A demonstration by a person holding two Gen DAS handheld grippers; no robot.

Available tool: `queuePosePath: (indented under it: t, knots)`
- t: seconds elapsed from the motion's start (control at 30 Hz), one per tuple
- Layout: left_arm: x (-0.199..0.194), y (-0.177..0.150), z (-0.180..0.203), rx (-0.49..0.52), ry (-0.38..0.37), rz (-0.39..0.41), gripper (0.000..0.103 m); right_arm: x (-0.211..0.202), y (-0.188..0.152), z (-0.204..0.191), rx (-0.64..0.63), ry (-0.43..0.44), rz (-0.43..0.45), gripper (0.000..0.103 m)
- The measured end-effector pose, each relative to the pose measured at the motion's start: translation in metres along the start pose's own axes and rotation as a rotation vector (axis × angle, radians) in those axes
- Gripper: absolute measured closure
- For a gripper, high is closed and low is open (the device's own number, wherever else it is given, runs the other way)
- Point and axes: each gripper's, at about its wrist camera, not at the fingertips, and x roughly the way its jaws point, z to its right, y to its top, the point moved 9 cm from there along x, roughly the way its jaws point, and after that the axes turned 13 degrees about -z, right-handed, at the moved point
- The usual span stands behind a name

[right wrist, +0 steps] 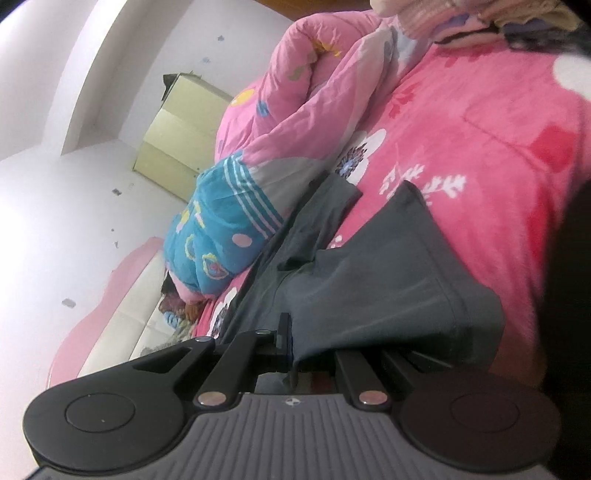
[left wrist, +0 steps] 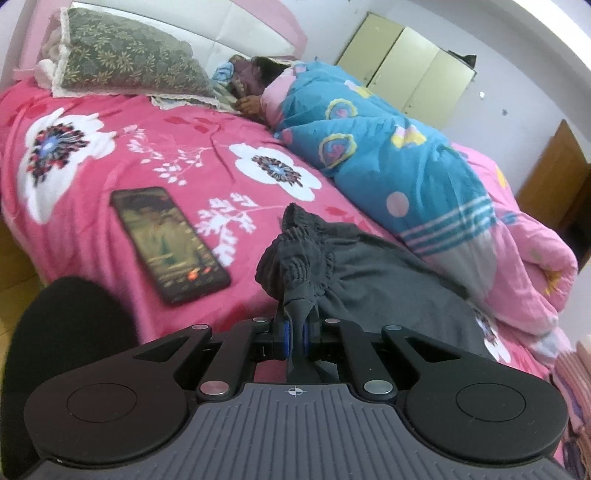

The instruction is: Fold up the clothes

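One pair of grey shorts [left wrist: 369,273] lies on the pink flowered bedspread [left wrist: 155,147], just beside the blue-and-pink quilt [left wrist: 388,155], which serves as landmark here. The left gripper [left wrist: 295,325] has its jaws pressed together on a bunch of the gathered elastic waistband, the grey cloth squeezed between the blue pads. The right gripper [right wrist: 295,339] grips the shorts [right wrist: 388,280] at a leg hem; cloth drapes over one finger and hides it, so the jaws look pinched on the fabric, though only the near finger shows clearly.

No containers are in sight apart from one pale yellow wardrobe [left wrist: 406,70] beyond the quilt, with its doors closed and contents unseen.

The left wrist view alone shows one phone [left wrist: 170,240] with a lit screen, lying flat on the bedspread well apart from the quilt, on the far side of the shorts from it. It also shows one green patterned pillow [left wrist: 125,55] against the headboard [left wrist: 236,29], and a person's dark-haired head [left wrist: 255,81] emerging from the quilt's top end. A wooden door [left wrist: 554,177] stands past the quilt's foot.

The right wrist view, rolled on its side, shows the two legs of the shorts spread apart, one running along the quilt [right wrist: 221,229], the other lifted towards the gripper. It shows the wardrobe [right wrist: 177,147] too, and a heap of mixed clothes [right wrist: 461,18] at the far edge, blurred beyond counting.
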Motion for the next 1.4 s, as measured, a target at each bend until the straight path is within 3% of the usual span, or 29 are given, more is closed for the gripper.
queuePosePath:
  t: [0.17,0.3,0.6,0.83,0.97,1.17,1.3,1.4]
  knots:
    - [-0.021,-0.024,-0.003,0.017,-0.021,-0.043,0.098,-0.027,-0.012,0.003,0.014,-0.033,-0.012,0.101]
    - [-0.022,-0.028,0.003,0.022,-0.054,-0.057,0.098,-0.031,-0.001,0.006,0.001,-0.065,0.000,0.101]
    - [0.003,0.002,0.034,-0.028,-0.183,-0.057,0.098,0.009,0.088,-0.043,-0.217,-0.122,0.045,0.101]
    - [0.042,0.044,0.052,-0.103,-0.252,-0.021,0.097,0.092,0.166,-0.097,-0.405,-0.192,0.035,0.101]
    - [0.072,0.069,0.054,-0.170,-0.250,0.009,0.096,0.160,0.207,-0.115,-0.432,-0.212,-0.006,0.101]
    - [0.119,0.085,0.043,-0.214,-0.210,-0.008,0.095,0.266,0.242,-0.099,-0.385,-0.269,-0.096,0.101]
    - [0.138,0.085,0.036,-0.208,-0.188,-0.006,0.093,0.326,0.245,-0.077,-0.367,-0.306,-0.163,0.100]
    - [0.153,0.084,0.030,-0.203,-0.172,-0.004,0.085,0.366,0.240,-0.054,-0.341,-0.353,-0.228,0.098]
